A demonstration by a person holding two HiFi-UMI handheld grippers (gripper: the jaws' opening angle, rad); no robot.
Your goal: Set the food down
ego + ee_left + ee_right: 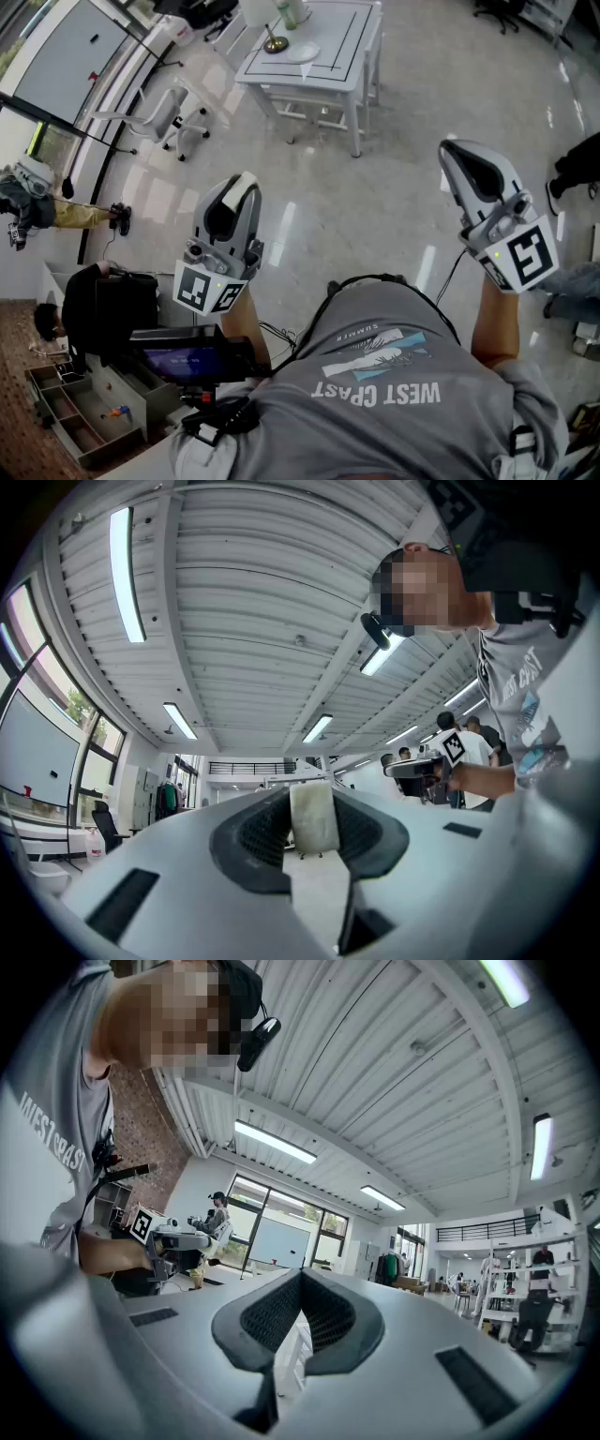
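grey t-shirt [394,412] fills the near edge of the head view, and both forearms reach out from it over the glossy floor [375,216]. left forearm [239,323] carries the left gripper [242,186] with its jaws pointing far and tilted up toward the ceiling. its jaws are clenched part-way on a pale food block [313,819], which stands upright between the pads at the tips, held in the air above the floor. right forearm [497,319] holds the right gripper [452,150] well apart to the right, angled the same way, its jaw tips brought together with nothing between them. a white table [349,58] stands far off.
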